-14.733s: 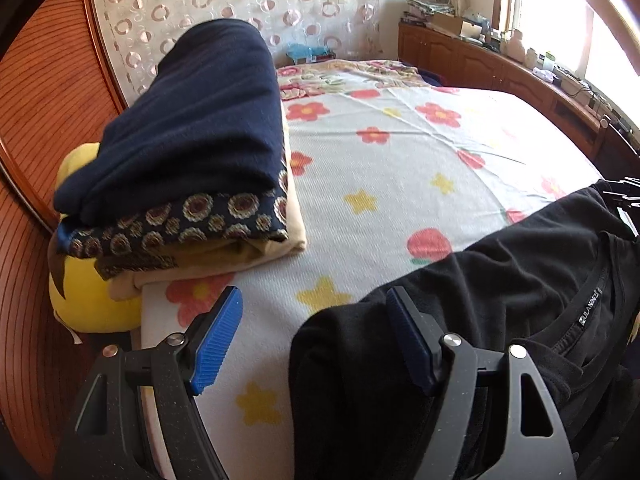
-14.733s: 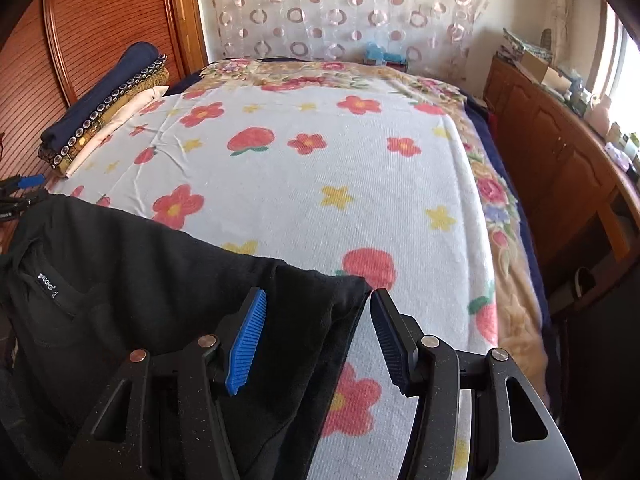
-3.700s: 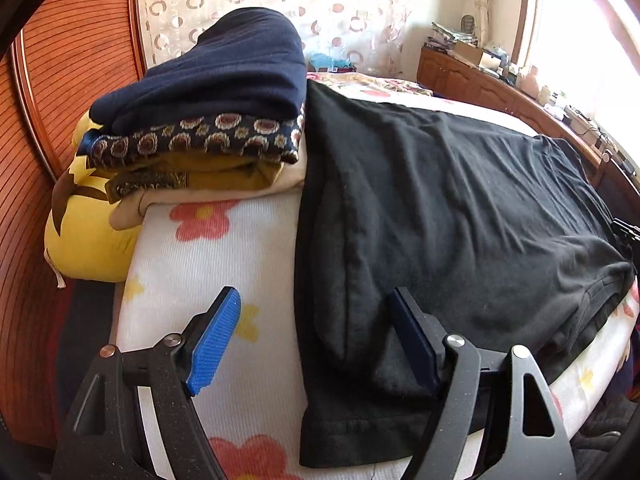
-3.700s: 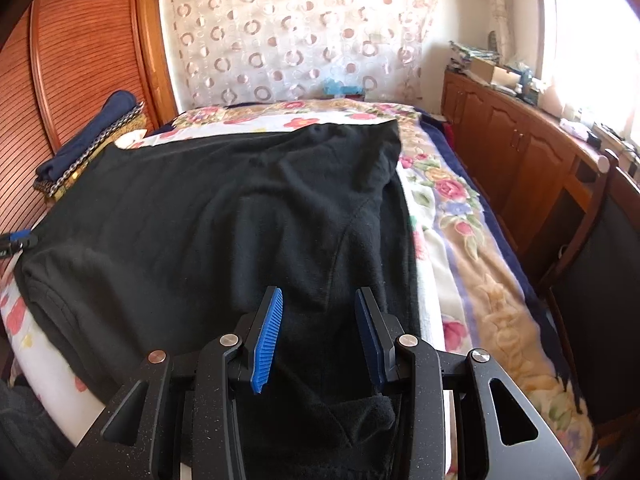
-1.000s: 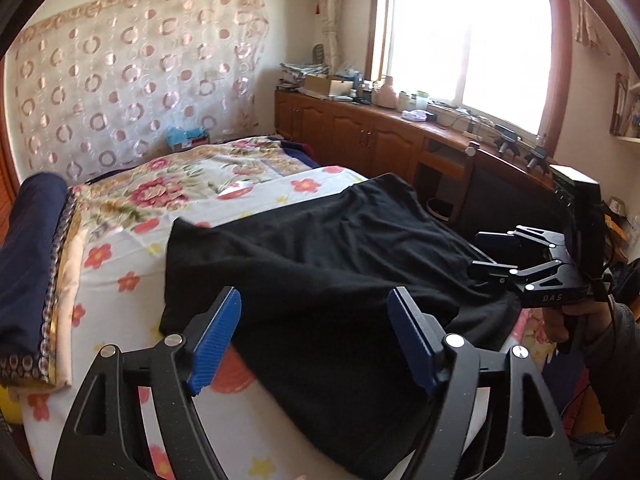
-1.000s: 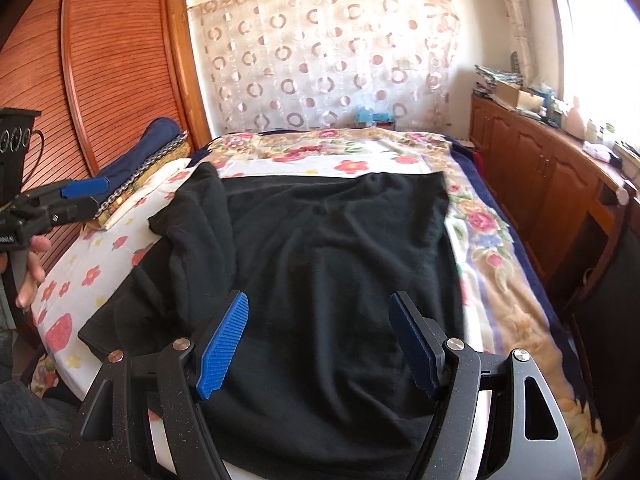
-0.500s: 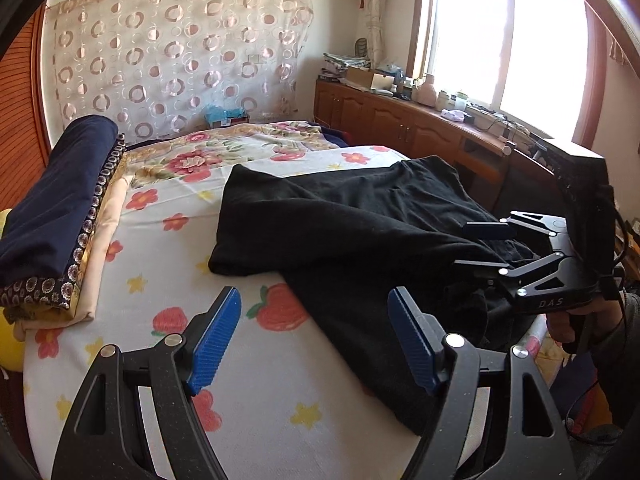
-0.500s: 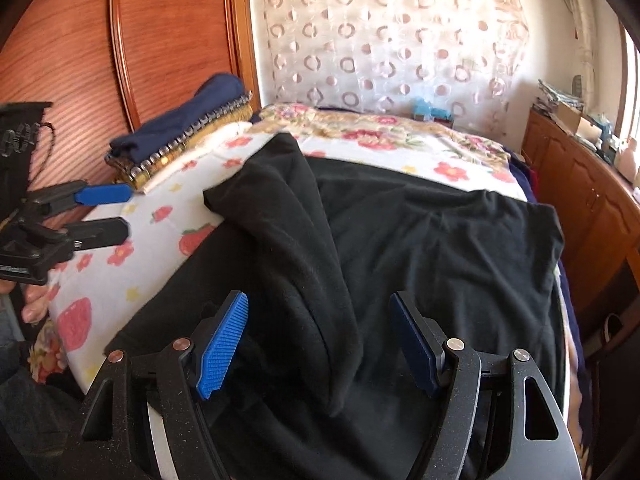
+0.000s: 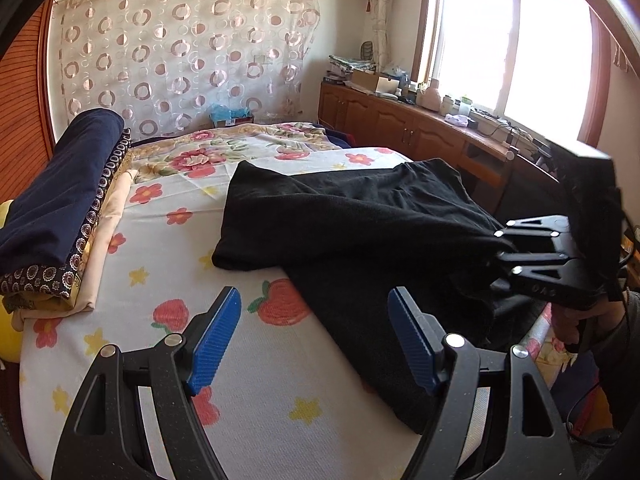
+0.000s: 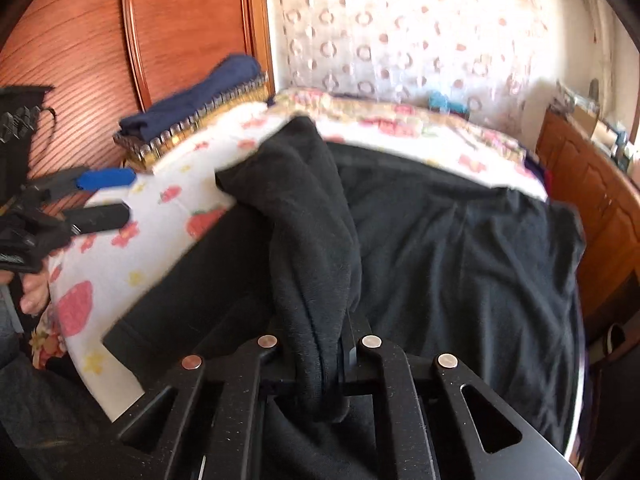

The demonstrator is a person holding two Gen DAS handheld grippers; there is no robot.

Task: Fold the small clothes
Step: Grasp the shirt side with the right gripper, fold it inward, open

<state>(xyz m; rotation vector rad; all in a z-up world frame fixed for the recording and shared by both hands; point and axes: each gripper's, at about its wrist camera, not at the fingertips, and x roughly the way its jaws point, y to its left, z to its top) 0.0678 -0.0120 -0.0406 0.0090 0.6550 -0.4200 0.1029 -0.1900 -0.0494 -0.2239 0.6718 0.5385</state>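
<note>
The right gripper (image 10: 324, 364) has just been closing and now pinches a bunched fold of the black shirt (image 9: 360, 216). Lift it evenly and carry it across so the fold lands flat. The left gripper (image 9: 316, 340) hangs released over the near sheet (image 9: 280, 380). The shirt is dark, soft and rumpled, spread across the bed's right half.

Flowered bedsheet (image 9: 168, 240), stacked folded blankets (image 9: 60, 200) at its edge, circle-patterned curtain (image 9: 180, 48), wooden cabinets (image 9: 400, 128)
</note>
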